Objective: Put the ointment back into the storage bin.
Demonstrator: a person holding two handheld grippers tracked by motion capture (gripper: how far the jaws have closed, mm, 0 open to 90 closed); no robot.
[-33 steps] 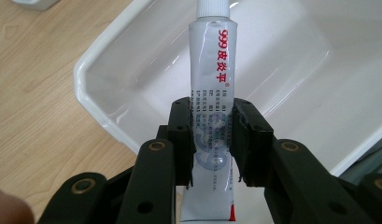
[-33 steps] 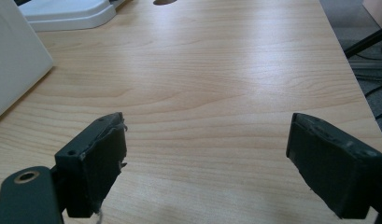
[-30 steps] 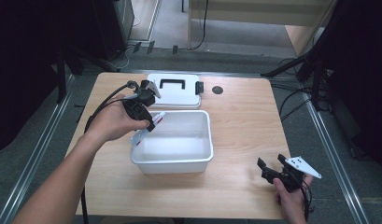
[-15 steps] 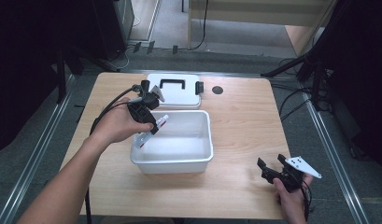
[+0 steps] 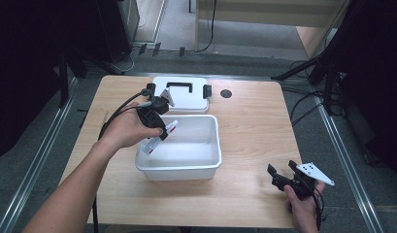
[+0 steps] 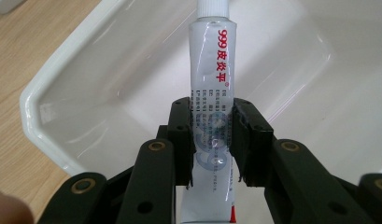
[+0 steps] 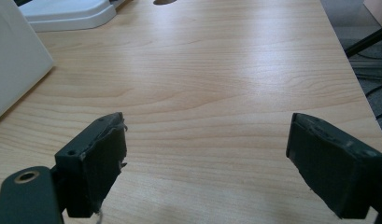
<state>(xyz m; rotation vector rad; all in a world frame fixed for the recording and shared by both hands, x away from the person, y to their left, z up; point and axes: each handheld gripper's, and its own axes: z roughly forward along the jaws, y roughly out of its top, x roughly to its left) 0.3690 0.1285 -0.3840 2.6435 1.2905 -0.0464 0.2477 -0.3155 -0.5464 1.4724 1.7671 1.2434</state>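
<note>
The left gripper's (image 6: 212,140) fingers (image 6: 181,135) are clamping a white ointment tube (image 6: 212,93) by its lower body, one pad pressing each side. The tube is bearing red lettering, and its white cap is pointing away from the gripper toward the inside of the white tub (image 6: 62,84). In the high view the left gripper (image 5: 159,130) is hanging over the tub's (image 5: 179,170) left rim, and the tube (image 5: 159,138) is slanting down past that rim into the tub without visibly touching the floor of it. The tub is sitting near the middle of the desk (image 5: 254,121). Just behind it a white lid (image 5: 184,97) with a black handle is lying flat.

The right gripper's (image 7: 205,163) fingers (image 7: 102,158) are standing wide apart, holding nothing, above bare wood. In the high view the right gripper (image 5: 286,179) is sitting near the desk's front right corner, well apart from the tub.
</note>
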